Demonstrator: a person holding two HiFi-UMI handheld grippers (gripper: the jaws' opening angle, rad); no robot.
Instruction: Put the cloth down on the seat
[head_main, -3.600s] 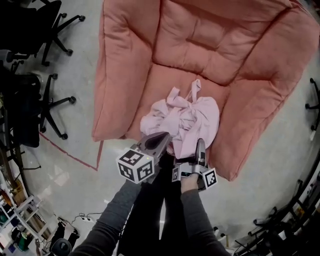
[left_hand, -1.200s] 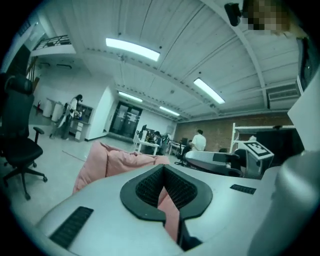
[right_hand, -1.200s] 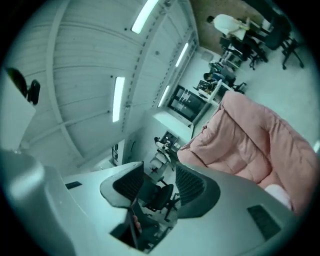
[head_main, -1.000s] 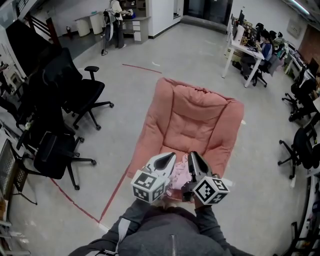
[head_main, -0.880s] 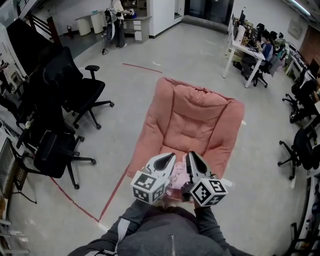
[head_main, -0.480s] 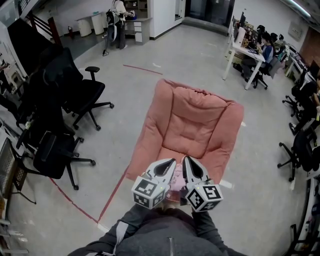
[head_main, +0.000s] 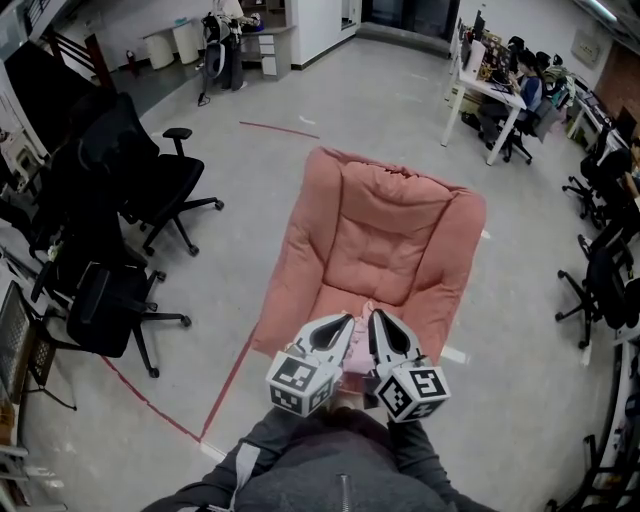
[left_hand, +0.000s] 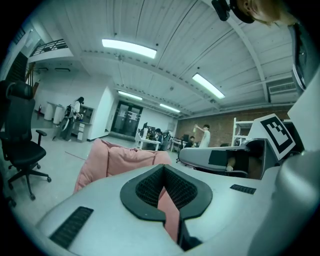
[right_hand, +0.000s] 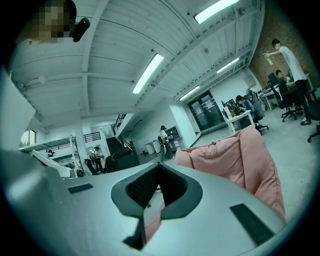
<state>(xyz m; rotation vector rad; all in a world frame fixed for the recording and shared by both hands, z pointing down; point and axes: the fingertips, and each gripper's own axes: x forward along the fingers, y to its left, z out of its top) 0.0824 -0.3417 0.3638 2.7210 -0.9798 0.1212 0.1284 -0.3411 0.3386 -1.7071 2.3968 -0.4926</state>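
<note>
Grey sleeves: lowest in the head view, both forearms drawn in close to the body.
Left gripper: jaws together, clamped on a strip of pink fabric that runs down between the pads; marker cube toward the body.
Right gripper: just beside the left one, pointing about level; jaws pressed together on a fold of the same fabric.
Cloth: pale pink, bunched between the two grippers, held up off the cushion over the near edge of the seat; mostly hidden by the grippers from above.
Seat: salmon-pink padded armchair, quilted cushion, thick rolled arms on both sides, back rising at the far end.
Floor: pale grey, smooth, slightly glossy.
Red tape line: on the floor, angling from lower left toward the near left corner of the seat.
Left margin: black office chairs in a cluster, well apart from the seat, open floor between.
Right margin: strip of open floor beside the seat's arm, then more dark chairs at the picture's edge.
Far room: white table with people seated, beyond the seat's back to the right; wide open floor behind the back; standing person by pale cabinets at far left.
</note>
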